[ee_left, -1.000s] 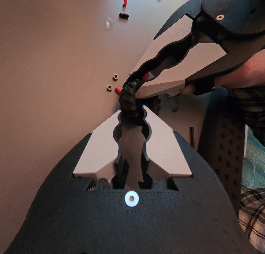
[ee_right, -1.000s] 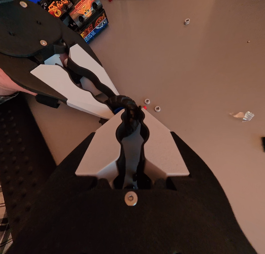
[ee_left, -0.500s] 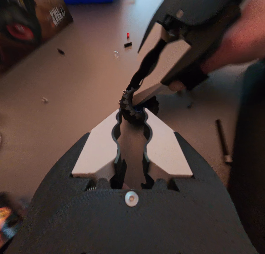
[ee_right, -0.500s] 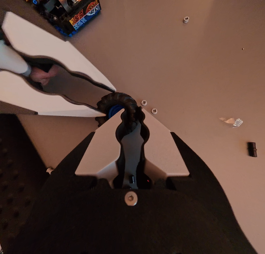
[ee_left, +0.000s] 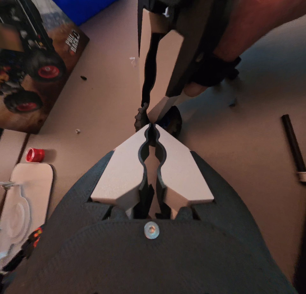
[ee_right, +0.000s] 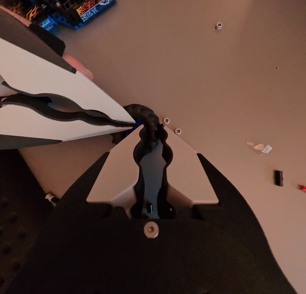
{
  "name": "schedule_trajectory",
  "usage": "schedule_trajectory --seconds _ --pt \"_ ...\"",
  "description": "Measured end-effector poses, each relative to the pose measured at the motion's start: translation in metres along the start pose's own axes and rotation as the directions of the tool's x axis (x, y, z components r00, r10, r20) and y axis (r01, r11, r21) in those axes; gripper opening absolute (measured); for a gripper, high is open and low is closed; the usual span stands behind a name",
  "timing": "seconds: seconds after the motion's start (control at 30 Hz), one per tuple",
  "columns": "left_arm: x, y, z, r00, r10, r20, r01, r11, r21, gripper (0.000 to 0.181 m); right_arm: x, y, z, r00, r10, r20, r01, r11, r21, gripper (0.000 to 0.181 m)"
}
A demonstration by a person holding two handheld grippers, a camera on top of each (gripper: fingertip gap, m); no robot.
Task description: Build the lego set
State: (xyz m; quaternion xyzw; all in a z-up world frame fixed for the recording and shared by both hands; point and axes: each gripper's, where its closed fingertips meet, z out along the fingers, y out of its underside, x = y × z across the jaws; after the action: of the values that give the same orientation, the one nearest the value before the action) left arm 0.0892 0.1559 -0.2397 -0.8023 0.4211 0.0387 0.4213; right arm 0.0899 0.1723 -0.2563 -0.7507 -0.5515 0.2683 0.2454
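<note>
From my left wrist view, my left hand-held gripper (ee_left: 152, 126) has its tips nearly together, pinched on something dark at the wheel; I cannot tell exactly what part it holds. Just past the tips sits the black tyre (ee_left: 173, 118) with a blue hub, and my right hand-held gripper (ee_left: 147, 110) comes down onto it from above. On the desk (ee_left: 106, 90), a printed lego box (ee_left: 33, 67) lies toward the far left edge, a red rim (ee_left: 35, 155) stands nearer me beside a pale tray (ee_left: 31, 183), and a dark axle rod (ee_left: 293, 146) lies off to the right.

From my right wrist view, my right hand-held gripper (ee_right: 153, 128) is narrow, gripping the tyre's tread (ee_right: 149, 118) between its tips. My left hand-held gripper (ee_right: 132, 124) reaches in from the left, tips meeting at the blue hub (ee_right: 136, 125). Two grey bushes (ee_right: 166, 120) lie just beside the tyre; the partly built truck (ee_right: 74, 5) sits at the far left edge.
</note>
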Motion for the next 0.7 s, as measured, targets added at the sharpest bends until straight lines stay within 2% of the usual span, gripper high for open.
schedule_trajectory --seconds 0.13,0.2,0.33,0.53,0.63,0.7 --pt "0.002 0.008 0.007 0.993 -0.108 -0.057 0.106 0.994 -0.039 0.000 0.000 0.000 0.001 1.000 -0.006 -0.005 0.005 1.000 -0.021 0.016" --pt "0.004 0.007 0.009 0.960 -0.239 -0.147 0.236 0.971 -0.040 0.001 -0.001 0.001 0.002 1.000 0.011 0.016 -0.010 0.999 -0.034 0.017" --pt "0.007 0.006 0.010 0.903 -0.354 -0.242 0.350 0.935 -0.064 0.001 0.000 0.000 0.003 0.998 0.039 0.058 -0.036 0.998 -0.045 0.017" --pt "0.010 0.004 0.009 0.887 -0.374 -0.271 0.375 0.926 -0.050 0.000 0.001 -0.005 0.001 1.000 -0.002 -0.006 0.001 1.000 -0.025 0.018" --pt "0.009 0.006 0.004 0.885 -0.368 -0.285 0.369 0.928 -0.052 0.000 -0.006 -0.010 -0.012 1.000 -0.031 0.003 0.031 0.999 0.029 0.018" --pt "0.012 0.005 0.003 0.889 -0.347 -0.299 0.347 0.936 -0.056 0.000 -0.007 -0.009 -0.017 0.997 -0.080 -0.021 0.080 0.997 0.013 0.016"
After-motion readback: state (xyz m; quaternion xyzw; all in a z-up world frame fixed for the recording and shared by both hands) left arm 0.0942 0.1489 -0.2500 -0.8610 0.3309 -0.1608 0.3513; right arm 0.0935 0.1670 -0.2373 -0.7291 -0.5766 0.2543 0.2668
